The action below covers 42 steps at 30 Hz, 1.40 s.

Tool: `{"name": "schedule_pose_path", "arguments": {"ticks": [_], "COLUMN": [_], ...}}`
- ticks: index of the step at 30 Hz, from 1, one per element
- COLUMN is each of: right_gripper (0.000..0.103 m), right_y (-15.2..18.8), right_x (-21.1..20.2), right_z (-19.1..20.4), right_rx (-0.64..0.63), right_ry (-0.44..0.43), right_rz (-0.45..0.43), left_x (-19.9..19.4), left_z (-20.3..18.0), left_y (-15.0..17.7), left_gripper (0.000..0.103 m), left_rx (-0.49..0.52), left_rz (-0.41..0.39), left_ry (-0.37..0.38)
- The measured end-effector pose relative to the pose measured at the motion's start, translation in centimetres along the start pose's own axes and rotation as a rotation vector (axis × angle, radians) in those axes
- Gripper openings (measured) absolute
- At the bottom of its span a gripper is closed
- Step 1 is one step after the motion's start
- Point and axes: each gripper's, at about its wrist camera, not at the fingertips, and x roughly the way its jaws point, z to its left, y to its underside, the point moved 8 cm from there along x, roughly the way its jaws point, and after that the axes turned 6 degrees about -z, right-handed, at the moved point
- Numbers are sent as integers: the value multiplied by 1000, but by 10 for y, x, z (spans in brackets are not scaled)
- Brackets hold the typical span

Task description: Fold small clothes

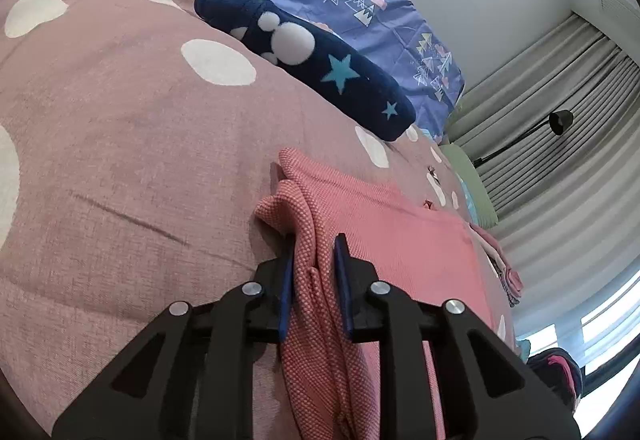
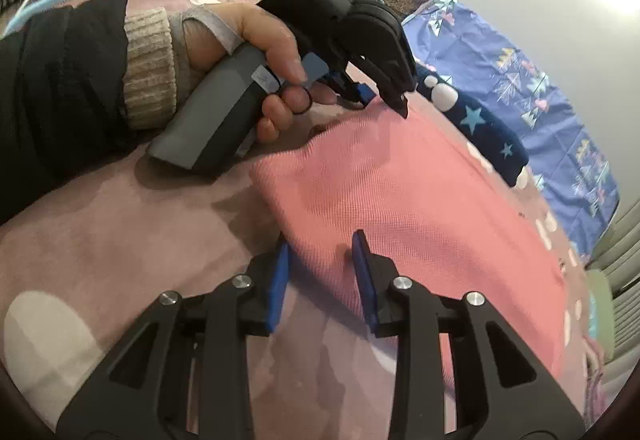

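The right gripper [image 2: 322, 260] is being held at the near corner of the pink garment [image 2: 420, 207], its blue pads parted around the edge with nothing clamped. The garment is spread flat on the dotted bedspread [image 2: 120, 232], running away from both tools toward the curtains. At its far left edge the left gripper [image 1: 314, 260] is seen narrowly parted with a bunched fold between the pads, seemingly loose. Beyond, a navy starred item [image 1: 320, 67] is lying well apart.

Bright window glare, fisheye-warped edges.
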Motion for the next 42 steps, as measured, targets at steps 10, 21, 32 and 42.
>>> {"name": "schedule_pose_path", "arguments": {"ticks": [10, 21, 32, 42], "right_gripper": [30, 29, 6, 5], "right_y": [-21, -27, -27, -39], "right_x": [25, 37, 39, 17], "right_z": [9, 4, -5, -25], "right_rx": [-51, -9, 26, 140], "right_ry": [57, 50, 37, -9], "right_rz": [-10, 2, 6, -59], "left_x": [0, 2, 3, -4], "left_z": [-1, 0, 2, -10], "left_y": [0, 1, 1, -7], "left_gripper": [19, 19, 18, 10], "left_rx": [-2, 6, 2, 8], "left_rz": [-3, -3, -4, -41], "left_ry": [3, -8, -2, 6]}}
